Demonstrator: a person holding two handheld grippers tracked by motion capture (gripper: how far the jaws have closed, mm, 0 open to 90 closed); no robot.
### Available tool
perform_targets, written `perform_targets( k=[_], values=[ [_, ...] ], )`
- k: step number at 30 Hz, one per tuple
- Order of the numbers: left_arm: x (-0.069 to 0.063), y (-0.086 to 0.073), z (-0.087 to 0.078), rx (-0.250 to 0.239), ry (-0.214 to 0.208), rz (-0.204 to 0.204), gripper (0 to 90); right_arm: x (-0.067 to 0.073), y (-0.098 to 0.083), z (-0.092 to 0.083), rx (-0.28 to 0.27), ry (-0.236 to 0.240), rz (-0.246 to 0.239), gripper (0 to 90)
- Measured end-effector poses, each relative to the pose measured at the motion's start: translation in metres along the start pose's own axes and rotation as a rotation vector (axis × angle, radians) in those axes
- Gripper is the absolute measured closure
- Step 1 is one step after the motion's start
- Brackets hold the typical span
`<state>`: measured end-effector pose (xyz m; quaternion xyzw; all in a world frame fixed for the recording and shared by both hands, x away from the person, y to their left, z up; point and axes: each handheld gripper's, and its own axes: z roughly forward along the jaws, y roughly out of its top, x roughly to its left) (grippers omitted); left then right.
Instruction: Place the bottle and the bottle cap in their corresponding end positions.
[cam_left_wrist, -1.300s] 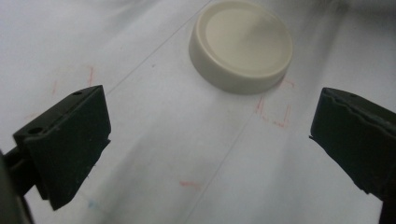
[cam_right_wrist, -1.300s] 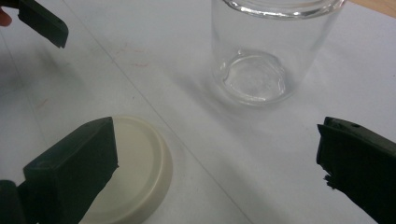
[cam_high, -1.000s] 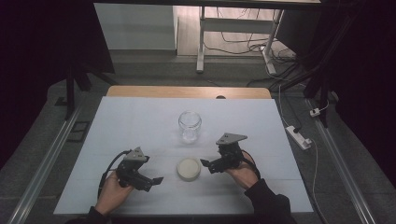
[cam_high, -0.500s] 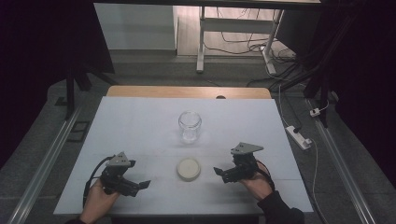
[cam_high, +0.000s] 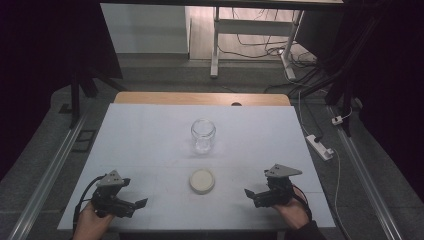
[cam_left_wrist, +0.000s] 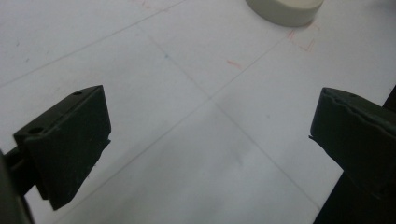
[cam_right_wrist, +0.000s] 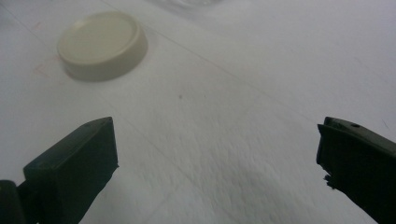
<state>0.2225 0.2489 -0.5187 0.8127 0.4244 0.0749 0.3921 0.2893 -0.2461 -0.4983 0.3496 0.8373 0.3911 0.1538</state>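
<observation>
On the desk (cam_high: 150, 130), the lid (cam_high: 202, 180) lies flat near the front edge. The jar (cam_high: 203, 135) stands upright behind the lid, apart from it. The left tongs (cam_high: 134, 206) sit left of the lid, the right tongs (cam_high: 251, 195) right of it, both well apart.

— How is the light sitting in the high view?
— It's falling evenly on the white table (cam_high: 150, 150), while the room around is staying dark; the glass jar (cam_high: 203, 135) is catching faint glints.
— And the gripper views?
— The cream lid (cam_right_wrist: 102, 44) is blurring softly, the black jaws are looming dark, and dim shadows are pooling beneath them.
</observation>
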Motion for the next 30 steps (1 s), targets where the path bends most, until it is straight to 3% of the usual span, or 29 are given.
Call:
perform_targets(
  k=[16, 25, 30],
  values=[
    [0.008, -0.035, -0.029, -0.009, 0.060, -0.090, 0.0, -0.011, -0.032, -0.037, 0.012, -0.082, 0.092, 0.0],
    [0.007, -0.047, -0.040, 0.008, 0.120, -0.113, 0.0, -0.009, -0.042, -0.051, 0.029, -0.116, 0.132, 0.0],
    [0.007, -0.047, -0.040, 0.016, 0.119, -0.119, 0.0, -0.010, -0.045, -0.054, 0.031, -0.116, 0.150, 0.0]
  ],
)
